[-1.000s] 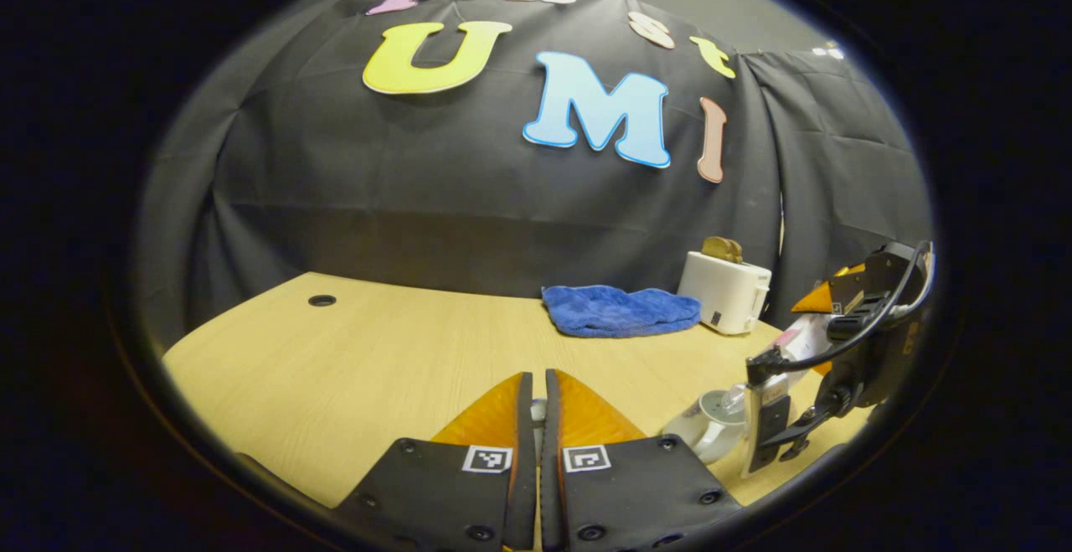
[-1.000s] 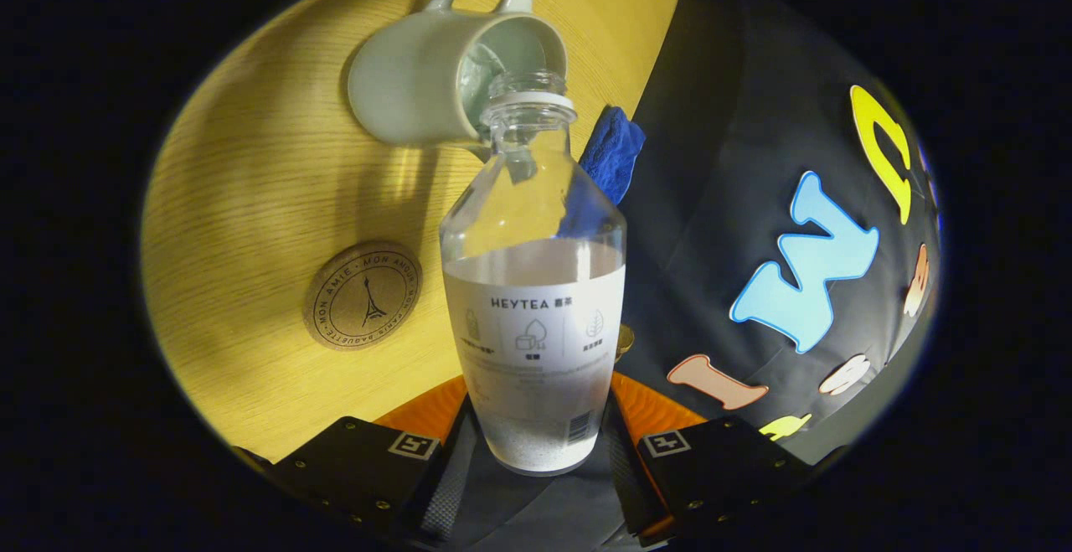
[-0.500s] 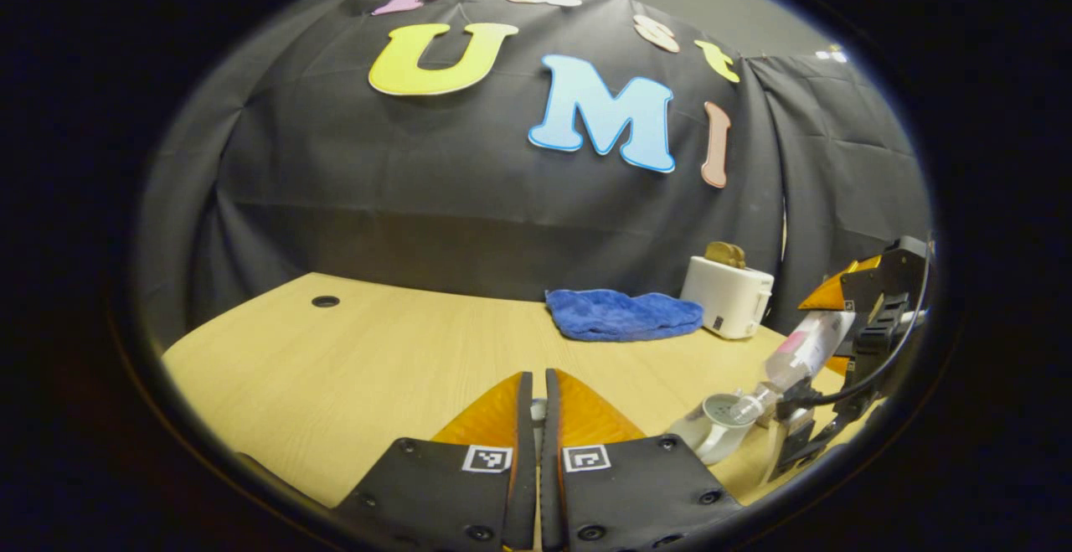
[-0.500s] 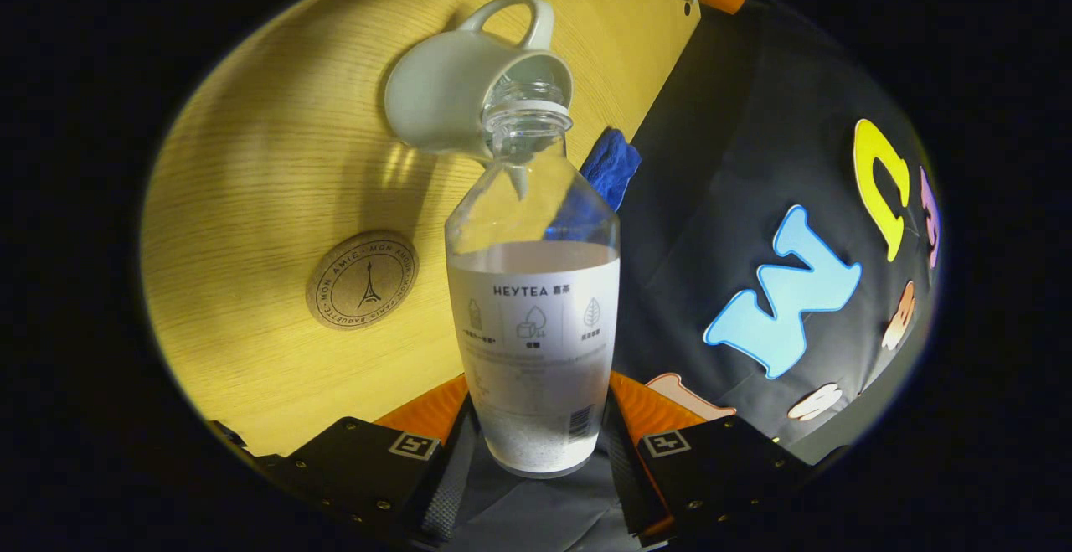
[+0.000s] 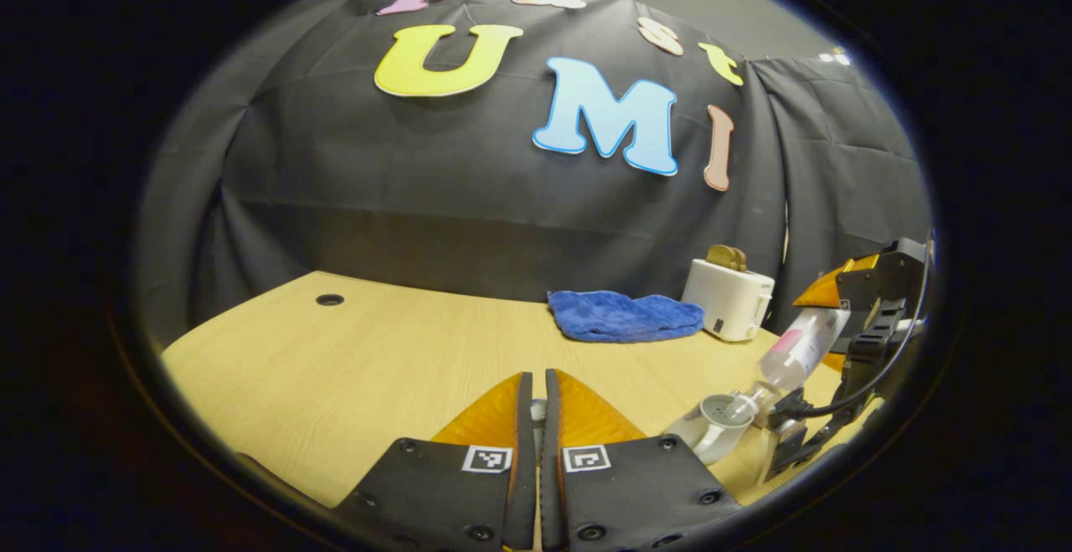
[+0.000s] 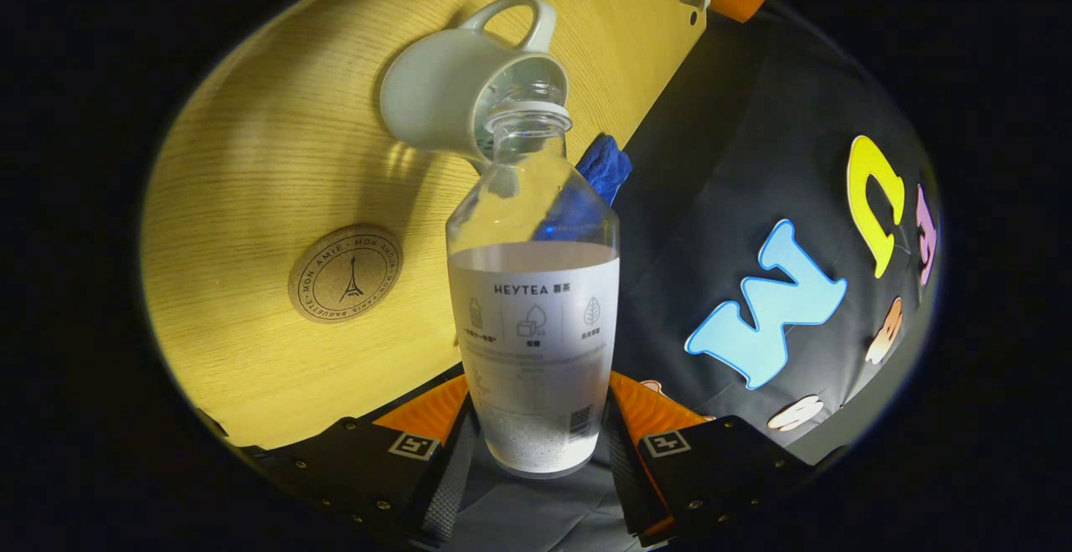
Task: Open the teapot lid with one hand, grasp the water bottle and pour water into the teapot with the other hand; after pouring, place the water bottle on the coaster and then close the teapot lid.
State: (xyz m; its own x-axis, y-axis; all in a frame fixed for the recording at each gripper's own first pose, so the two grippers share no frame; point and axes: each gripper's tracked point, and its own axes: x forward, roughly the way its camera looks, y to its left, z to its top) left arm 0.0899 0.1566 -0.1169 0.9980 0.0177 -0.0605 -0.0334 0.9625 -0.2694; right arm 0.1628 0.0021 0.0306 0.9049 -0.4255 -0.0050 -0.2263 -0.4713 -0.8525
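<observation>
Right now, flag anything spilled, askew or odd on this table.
Nothing stands out. The tilted water bottle has its mouth over the open teapot, no puddle shows on the table, and the cork coaster lies flat.

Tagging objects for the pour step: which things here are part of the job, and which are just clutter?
Job:
- bottle, tipped, held by right gripper
- teapot, open, bottle mouth at its rim
- coaster, bare
- left gripper, closed; a pale piece shows between the fingers, cannot tell what

Clutter:
- blue cloth
- toaster
</observation>
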